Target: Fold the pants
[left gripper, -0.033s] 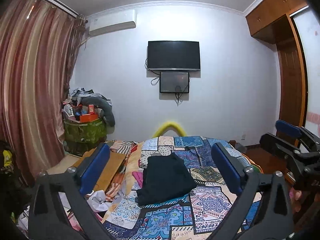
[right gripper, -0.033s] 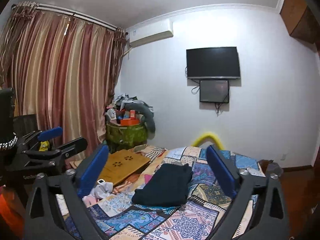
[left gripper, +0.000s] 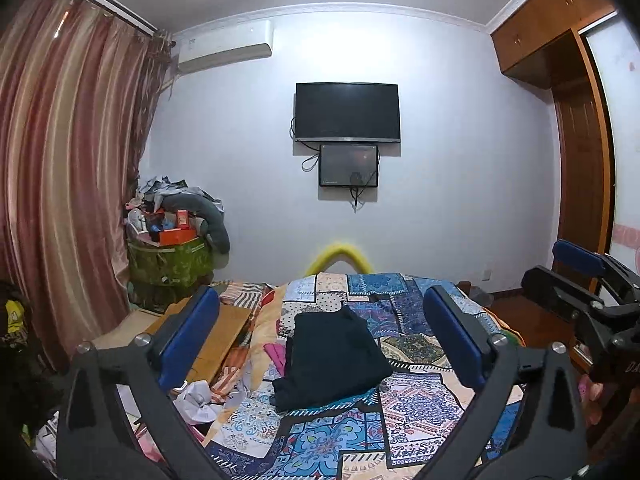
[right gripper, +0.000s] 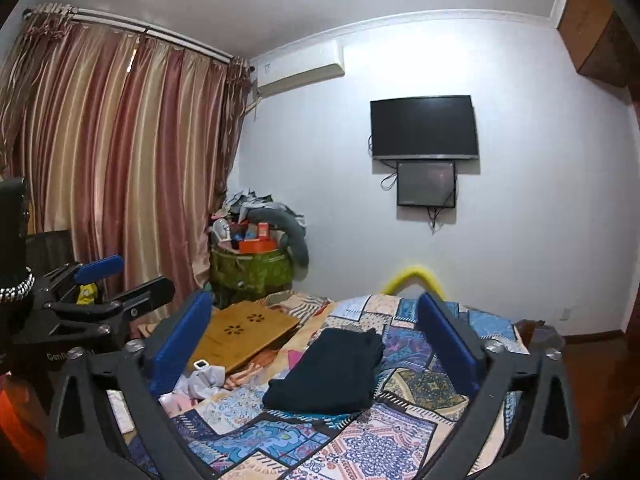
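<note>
The dark pants [left gripper: 332,356] lie folded into a compact rectangle on the patchwork bedspread [left gripper: 416,400]; they also show in the right wrist view [right gripper: 328,372]. My left gripper [left gripper: 320,320] is open and empty, held back above the near part of the bed. My right gripper [right gripper: 316,320] is open and empty too, also held back from the pants. In the left wrist view the right gripper [left gripper: 576,280] shows at the right edge. In the right wrist view the left gripper [right gripper: 120,284] shows at the left.
A wooden lap tray [right gripper: 244,332] and crumpled white and pink clothes [right gripper: 200,380] lie on the bed's left side. A green bin piled with clutter [left gripper: 172,256] stands by the curtain [left gripper: 60,180]. A TV [left gripper: 347,112] hangs on the far wall. A wardrobe [left gripper: 580,160] is at right.
</note>
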Demonstrator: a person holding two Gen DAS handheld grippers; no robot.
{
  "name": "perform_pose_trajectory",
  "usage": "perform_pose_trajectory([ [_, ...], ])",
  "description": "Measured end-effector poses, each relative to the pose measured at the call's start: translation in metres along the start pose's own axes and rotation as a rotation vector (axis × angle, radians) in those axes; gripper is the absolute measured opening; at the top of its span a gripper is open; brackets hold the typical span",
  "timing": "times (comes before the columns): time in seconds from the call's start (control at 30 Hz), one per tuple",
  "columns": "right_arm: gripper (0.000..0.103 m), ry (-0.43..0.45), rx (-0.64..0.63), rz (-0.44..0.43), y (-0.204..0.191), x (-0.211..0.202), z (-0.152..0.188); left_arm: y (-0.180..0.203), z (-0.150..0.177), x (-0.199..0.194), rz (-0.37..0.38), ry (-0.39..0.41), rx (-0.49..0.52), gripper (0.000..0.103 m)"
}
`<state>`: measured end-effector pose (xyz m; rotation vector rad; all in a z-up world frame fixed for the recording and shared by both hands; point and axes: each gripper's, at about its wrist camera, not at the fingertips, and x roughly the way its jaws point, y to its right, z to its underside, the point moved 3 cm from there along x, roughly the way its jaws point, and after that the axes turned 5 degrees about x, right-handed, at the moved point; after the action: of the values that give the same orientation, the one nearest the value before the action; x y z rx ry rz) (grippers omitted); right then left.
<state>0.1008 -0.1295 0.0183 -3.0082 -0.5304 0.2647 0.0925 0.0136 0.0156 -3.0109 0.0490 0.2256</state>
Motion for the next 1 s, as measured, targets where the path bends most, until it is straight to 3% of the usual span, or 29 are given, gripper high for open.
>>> perform_pose_trajectory([
  [1.0,0.103,-0.064,0.095,0.009,0.018,-0.005,0.020,0.001,0.017,0.008,0.031,-0.048,-0.014,0.103],
])
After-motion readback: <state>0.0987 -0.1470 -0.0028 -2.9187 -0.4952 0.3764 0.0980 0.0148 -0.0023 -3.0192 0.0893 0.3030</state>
